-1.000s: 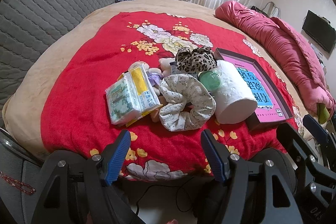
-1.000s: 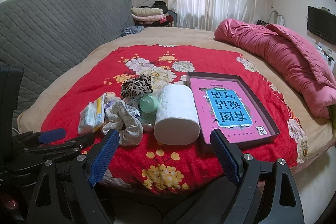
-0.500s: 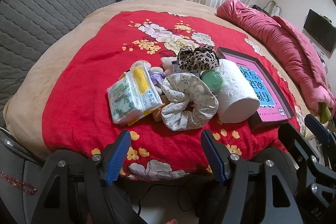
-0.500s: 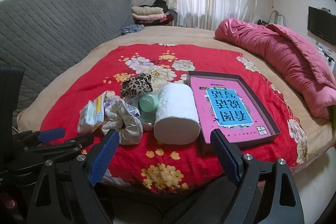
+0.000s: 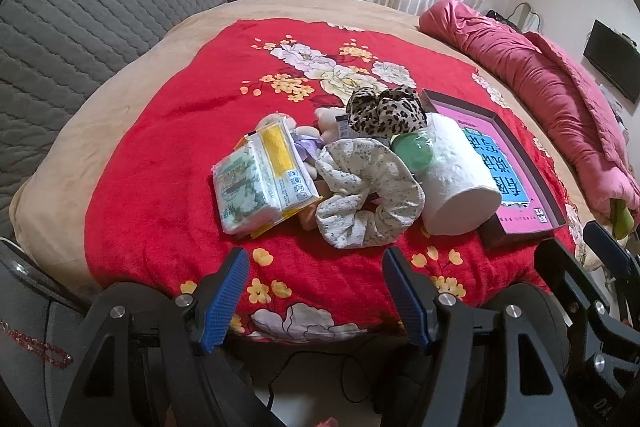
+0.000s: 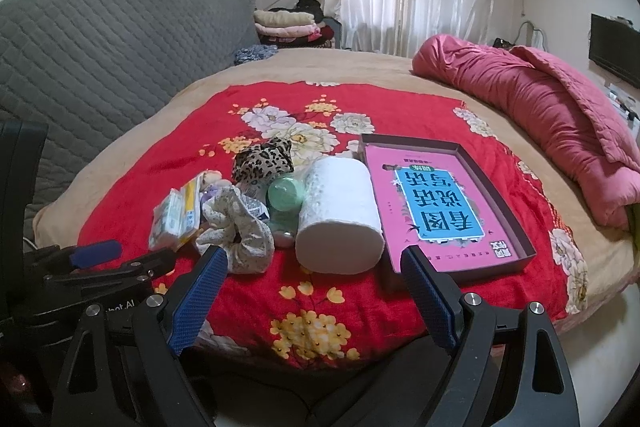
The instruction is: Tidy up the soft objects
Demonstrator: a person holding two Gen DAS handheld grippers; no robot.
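Nothing is shifting since the earlier frames: both tools are keeping still and the pile is lying as before. The dark shallow box (image 6: 496, 205) is holding a pink book (image 6: 436, 201). The left tool (image 5: 316, 277) is hanging wide and empty just short of the floral scrunchie (image 5: 368, 199); the right tool (image 6: 312, 277) is gaping wide, empty, before the toilet paper roll (image 6: 338, 219). Tissue packs (image 5: 256, 187), a leopard scrunchie (image 5: 384, 113) and a green cap (image 5: 412, 153) are crowding together on the red blanket (image 5: 160, 155).

Bare blanket (image 5: 140, 187) before clutter (image 5: 360, 187)
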